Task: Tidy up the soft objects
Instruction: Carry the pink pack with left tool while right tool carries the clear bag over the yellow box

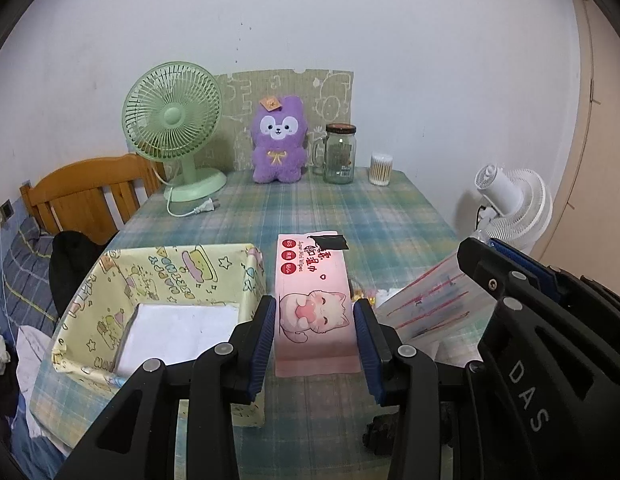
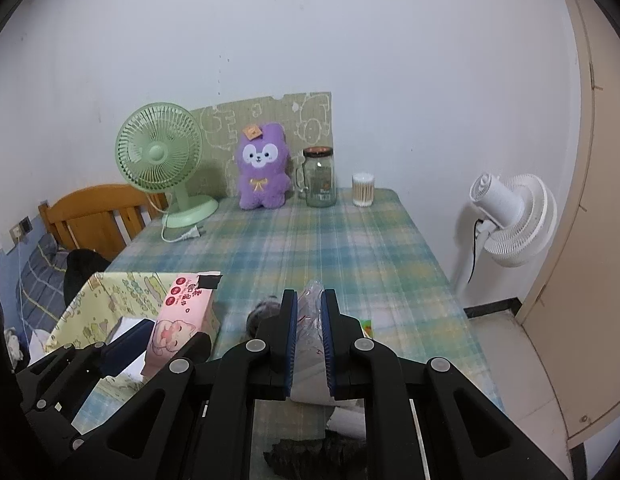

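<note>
On plaid tablecloth [image 1: 310, 216]: yellow patterned box [image 1: 158, 280] near left, holding white pad [image 1: 178, 332]. Just right of box, pink wipes pack [image 1: 314, 308], clamped between left gripper [image 1: 315, 340] pads. Further right, clear plastic packet [image 2: 310, 312], pinched tight in right gripper [image 2: 309, 340].

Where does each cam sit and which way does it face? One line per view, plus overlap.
Left wrist: on the left gripper, facing the far wall; its fingers flank the pink wipes pack; right gripper shows.
Right wrist: on the right gripper, same heading; fingers clamp a clear plastic pack; left gripper at lower left.
Shared: purple plush, green fan, yellow box.
</note>
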